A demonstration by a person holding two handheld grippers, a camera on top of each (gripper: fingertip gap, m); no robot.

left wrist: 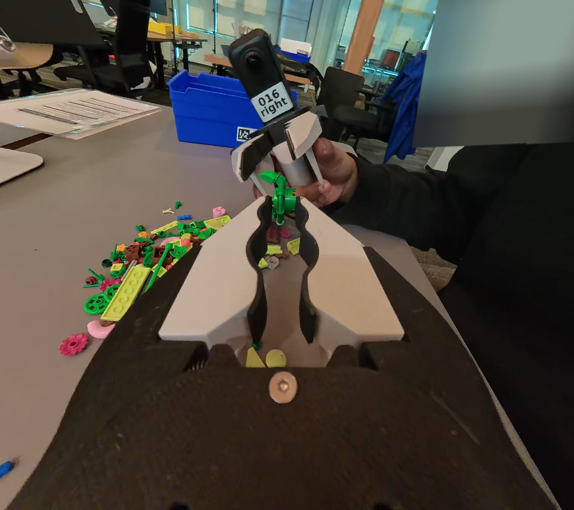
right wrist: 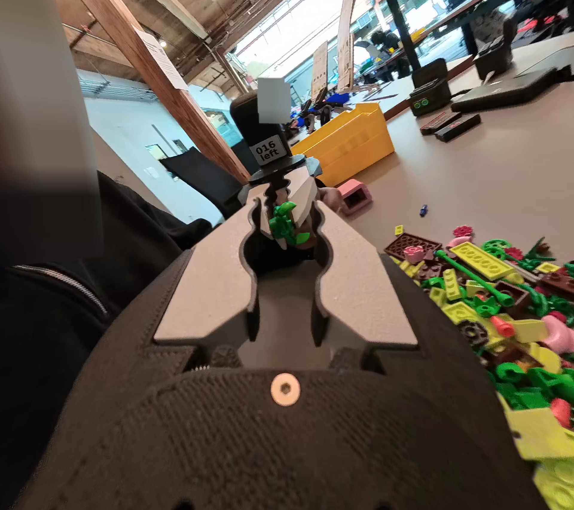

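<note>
The left claw (left wrist: 282,205) pinches a green plant piece (left wrist: 281,198) at its tips. The right claw (right wrist: 287,215) is open around it, above the tabletop (left wrist: 124,172), beside the brick pile (left wrist: 146,253).

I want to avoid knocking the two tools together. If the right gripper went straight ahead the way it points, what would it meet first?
Most likely the green plant piece just beyond the right gripper, held at the tip of the left gripper facing it. Depth is unclear.
</note>
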